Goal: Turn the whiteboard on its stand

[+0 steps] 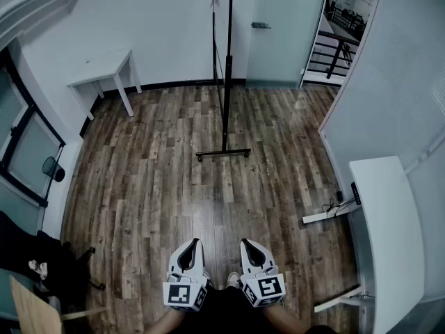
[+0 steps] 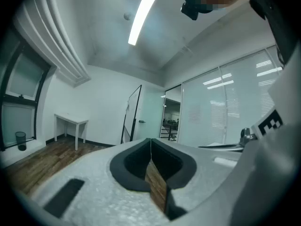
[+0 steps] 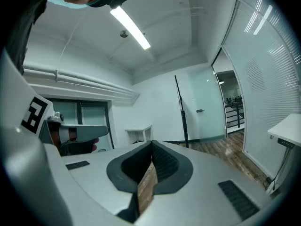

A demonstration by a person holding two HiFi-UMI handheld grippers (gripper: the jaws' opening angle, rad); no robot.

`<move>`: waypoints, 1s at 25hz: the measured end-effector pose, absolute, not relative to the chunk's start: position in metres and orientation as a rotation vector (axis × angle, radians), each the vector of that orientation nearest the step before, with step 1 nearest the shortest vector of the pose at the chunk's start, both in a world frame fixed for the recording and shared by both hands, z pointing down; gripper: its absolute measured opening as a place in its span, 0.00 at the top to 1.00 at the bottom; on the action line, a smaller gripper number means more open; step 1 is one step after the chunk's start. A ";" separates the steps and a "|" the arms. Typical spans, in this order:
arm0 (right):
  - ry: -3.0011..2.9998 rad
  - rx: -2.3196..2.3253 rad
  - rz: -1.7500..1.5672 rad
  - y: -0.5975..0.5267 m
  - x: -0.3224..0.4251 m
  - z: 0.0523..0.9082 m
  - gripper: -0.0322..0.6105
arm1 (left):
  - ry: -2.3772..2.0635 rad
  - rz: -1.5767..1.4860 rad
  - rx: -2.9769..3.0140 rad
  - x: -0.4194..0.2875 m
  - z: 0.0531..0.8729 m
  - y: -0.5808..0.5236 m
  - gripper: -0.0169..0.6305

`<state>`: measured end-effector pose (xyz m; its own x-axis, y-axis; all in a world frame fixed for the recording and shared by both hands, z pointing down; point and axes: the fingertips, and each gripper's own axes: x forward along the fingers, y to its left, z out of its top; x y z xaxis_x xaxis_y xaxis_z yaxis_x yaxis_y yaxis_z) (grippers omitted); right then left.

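Facing the whiteboard (image 1: 227, 68) — left gripper (image 1: 192, 245), right gripper (image 1: 248, 245) closed.

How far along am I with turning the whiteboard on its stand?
Done: nothing visible yet. The whiteboard stands edge-on across the wooden floor, well ahead of both grippers and untouched. In hand: nothing; the left gripper and right gripper sit close to your body, jaws together and empty. Left: walk up, probably grip the board's frame, and swing it round on its stand.
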<state>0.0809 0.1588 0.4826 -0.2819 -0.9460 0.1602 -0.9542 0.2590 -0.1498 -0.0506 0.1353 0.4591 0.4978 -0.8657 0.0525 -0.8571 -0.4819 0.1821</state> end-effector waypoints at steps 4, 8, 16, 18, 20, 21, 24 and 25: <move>-2.477 1.853 0.328 0.160 0.084 0.482 0.93 | -1.486 -0.069 2.558 -0.046 0.458 0.136 0.95; -2.477 1.852 0.328 0.163 0.091 0.480 0.93 | -1.488 -0.069 2.560 -0.037 0.458 0.139 0.95; -2.545 1.830 0.336 0.171 0.110 0.477 0.93 | -1.501 -0.073 2.552 -0.016 0.459 0.147 0.95; -2.553 1.821 0.341 0.173 0.115 0.478 0.93 | -1.527 -0.064 2.545 -0.012 0.459 0.147 0.95; -2.559 1.806 0.349 0.176 0.120 0.484 0.93 | -1.571 -0.066 2.526 -0.014 0.460 0.147 0.95; -2.564 1.793 0.343 0.177 0.122 0.487 0.93 | -1.591 -0.071 2.514 -0.015 0.460 0.148 0.95; -2.584 1.750 0.325 0.179 0.127 0.491 0.93 | -1.633 -0.080 2.480 -0.013 0.464 0.153 0.95; -2.588 1.738 0.322 0.179 0.128 0.492 0.93 | -1.638 -0.079 2.474 -0.011 0.465 0.155 0.95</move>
<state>0.1281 0.1788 0.4915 -0.3846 -0.9152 0.1205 -0.9168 0.3635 -0.1655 -0.0110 0.1549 0.4650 0.3941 -0.9176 0.0512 -0.9085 -0.3806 0.1727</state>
